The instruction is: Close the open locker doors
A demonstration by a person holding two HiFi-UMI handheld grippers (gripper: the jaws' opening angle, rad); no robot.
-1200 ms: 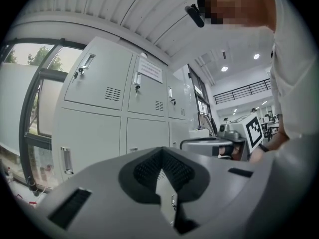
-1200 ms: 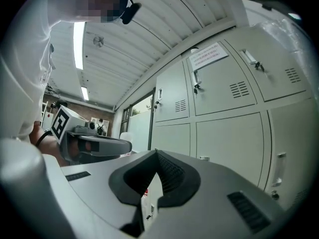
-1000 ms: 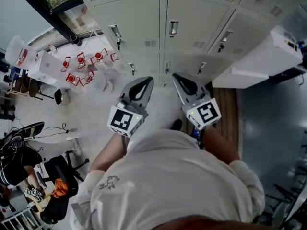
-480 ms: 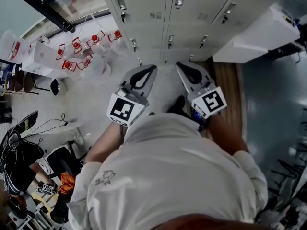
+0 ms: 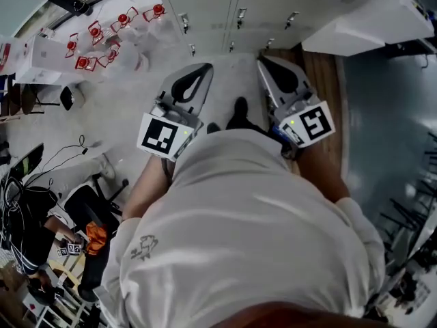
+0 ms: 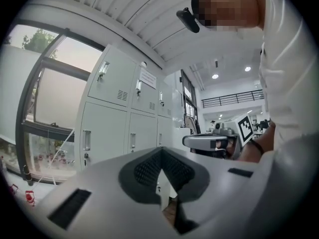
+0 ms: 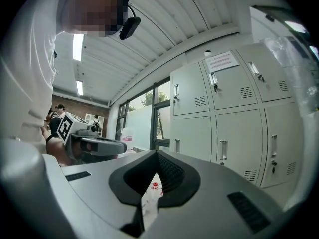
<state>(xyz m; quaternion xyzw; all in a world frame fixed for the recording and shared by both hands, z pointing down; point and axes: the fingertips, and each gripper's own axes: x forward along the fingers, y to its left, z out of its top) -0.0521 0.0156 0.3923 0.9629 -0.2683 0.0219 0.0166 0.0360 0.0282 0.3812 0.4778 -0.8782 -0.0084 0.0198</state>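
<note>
Lockers (image 5: 225, 2) stand in a row straight ahead of me, along the top of the head view. Every door I can make out on them lies flush, handles and vents facing out. My left tongs (image 5: 205, 70) and right tongs (image 5: 265, 63) are held side by side in front of my chest, apart from each other. Their tips point toward the lockers and touch nothing.

The left gripper view shows the left tongs pressed together with nothing between them, the right tongs level beside them. The right gripper view shows the same for the right tongs: jaws together and empty.

At the lockers' right end a white slab (image 5: 369, 19) juts out; I cannot tell whether it is a door. My black shoe (image 5: 239, 111) shows between the tongs on the pale floor (image 5: 130, 94). Red-capped bottles (image 5: 95, 43) cluster on the floor off to the left.
</note>
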